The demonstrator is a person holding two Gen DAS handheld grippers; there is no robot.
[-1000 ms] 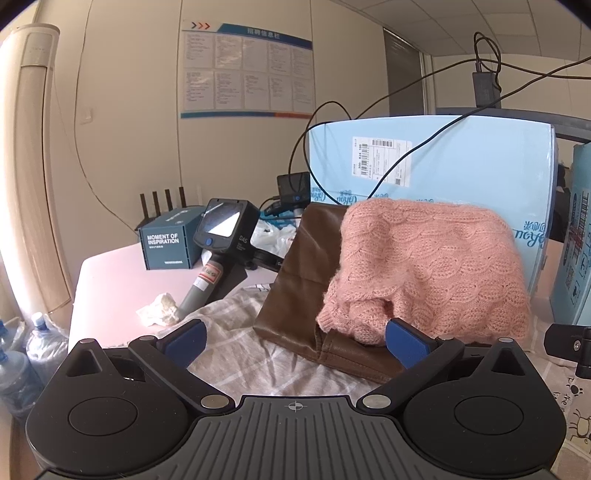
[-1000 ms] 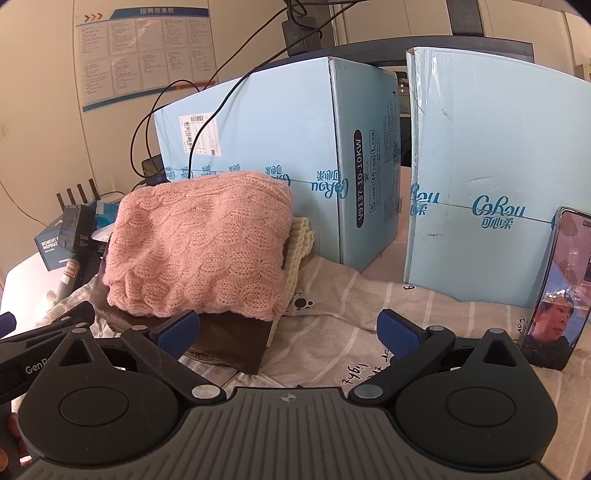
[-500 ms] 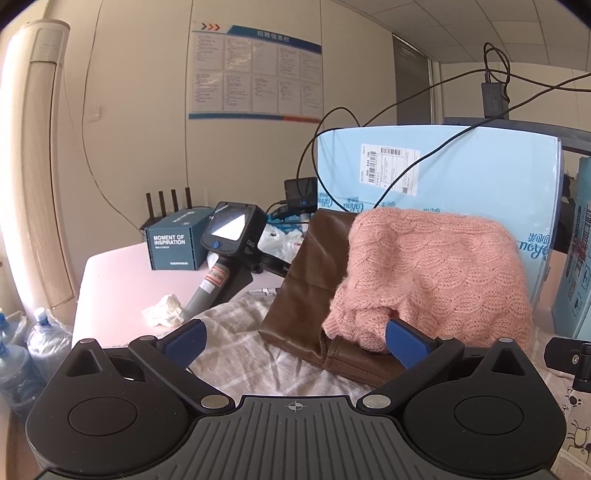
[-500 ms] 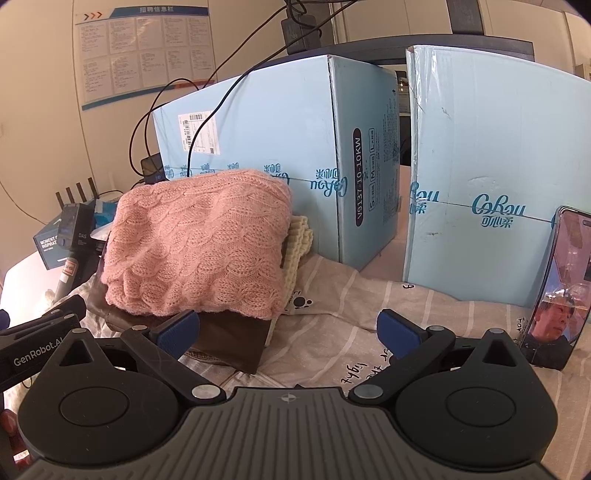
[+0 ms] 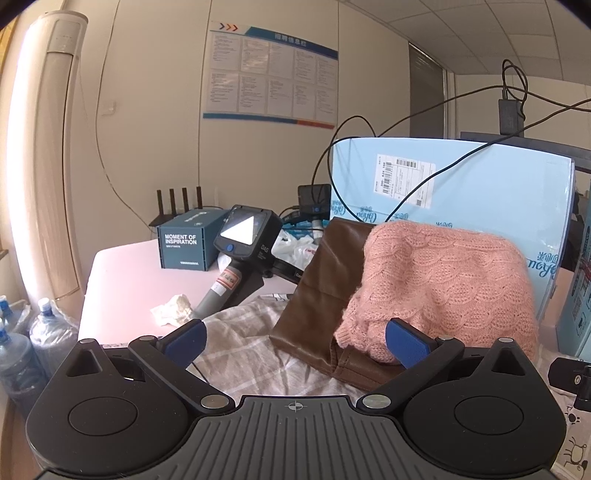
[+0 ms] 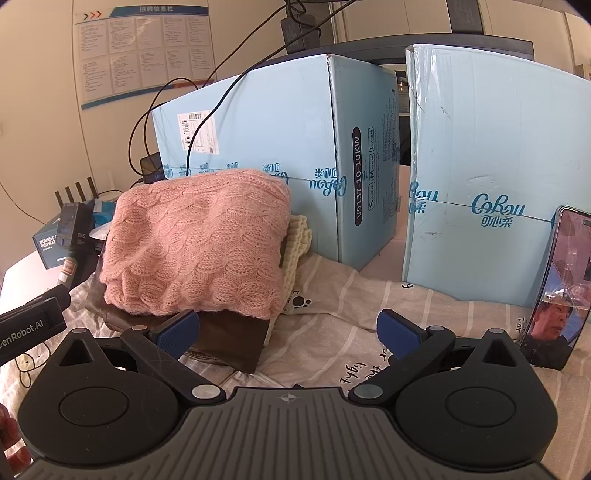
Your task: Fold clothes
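The pink sweater (image 6: 195, 243) lies folded on top of a brown garment (image 5: 325, 280) on the striped sheet (image 6: 332, 291), its long side running across both views. It sits ahead and right of the left gripper (image 5: 293, 338), ahead and left of the right gripper (image 6: 288, 328); the left looks nearer. Both grippers gape wide, holding nothing. A cream knit (image 6: 295, 240) under the stack is mostly hidden.

Cream walls enclose the room, with a blue-edged notice board (image 5: 269, 74) hung high and a tall white air conditioner (image 5: 44, 155) standing in the left corner. Daylight washes the pale pink counter (image 5: 125, 280). Large water bottles (image 5: 22, 350) sit on what is probably the floor below. Ceiling tiles (image 5: 498, 33) run overhead.
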